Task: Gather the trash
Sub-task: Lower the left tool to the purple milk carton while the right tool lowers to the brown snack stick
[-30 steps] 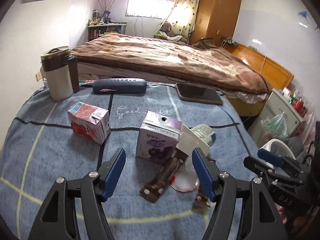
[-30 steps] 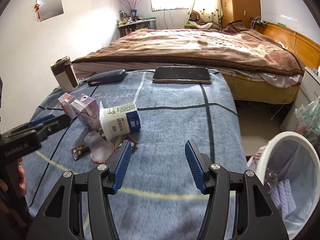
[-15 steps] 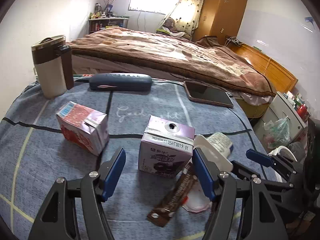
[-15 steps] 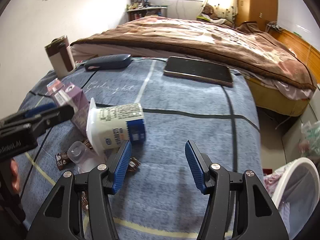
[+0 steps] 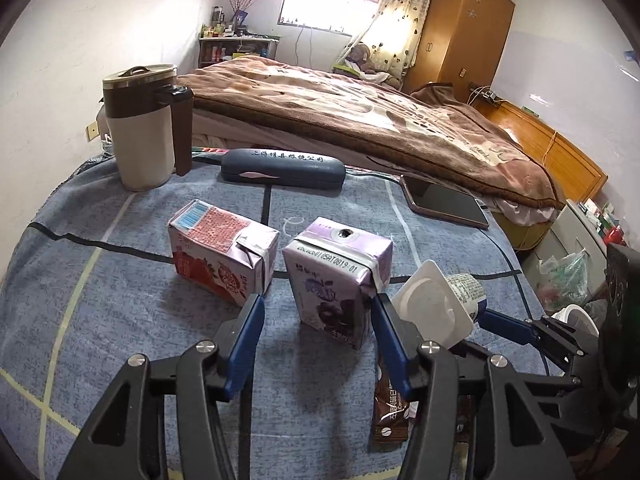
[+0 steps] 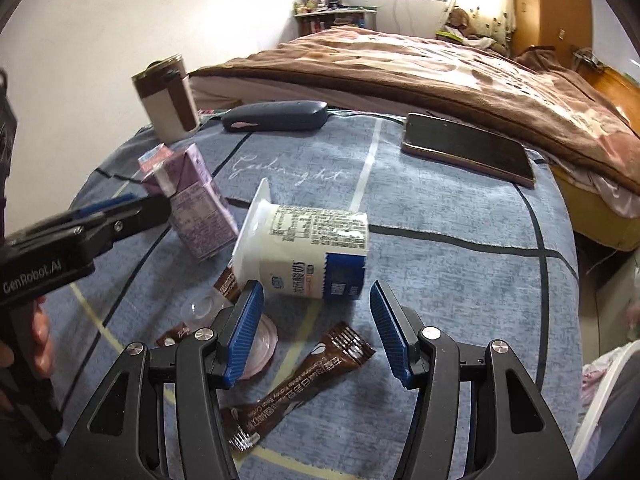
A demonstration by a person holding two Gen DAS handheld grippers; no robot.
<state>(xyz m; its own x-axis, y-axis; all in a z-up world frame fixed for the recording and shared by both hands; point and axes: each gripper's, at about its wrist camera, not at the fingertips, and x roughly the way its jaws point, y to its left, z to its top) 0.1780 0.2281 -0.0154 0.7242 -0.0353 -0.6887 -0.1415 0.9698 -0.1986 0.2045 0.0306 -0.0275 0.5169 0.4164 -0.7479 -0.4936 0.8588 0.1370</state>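
A purple drink carton point(image 5: 336, 280) stands on the blue cloth between the fingers of my left gripper point(image 5: 316, 308). Its jaws are closing; a gap shows beside the left pad, so the carton is not pressed. A red-printed carton point(image 5: 220, 256) lies just to the left. In the right wrist view a white yogurt cup point(image 6: 312, 248) lies on its side just ahead of my open right gripper point(image 6: 316, 292), at the pad tips. A brown coffee sachet point(image 6: 304, 376) and a clear plastic lid point(image 6: 256, 344) lie under that gripper. The purple carton point(image 6: 200, 208) stands left of the cup.
At the back of the cloth stand a lidded thermos mug point(image 5: 140, 128), a dark glasses case point(image 5: 282, 168) and a phone point(image 5: 444, 204). A bed with a brown blanket lies beyond. A white bin point(image 6: 608, 400) sits off the right edge.
My left gripper came forward until the purple carton sits between its fingers, and its jaws narrowed. My right gripper moved left and forward, up to the yogurt cup.
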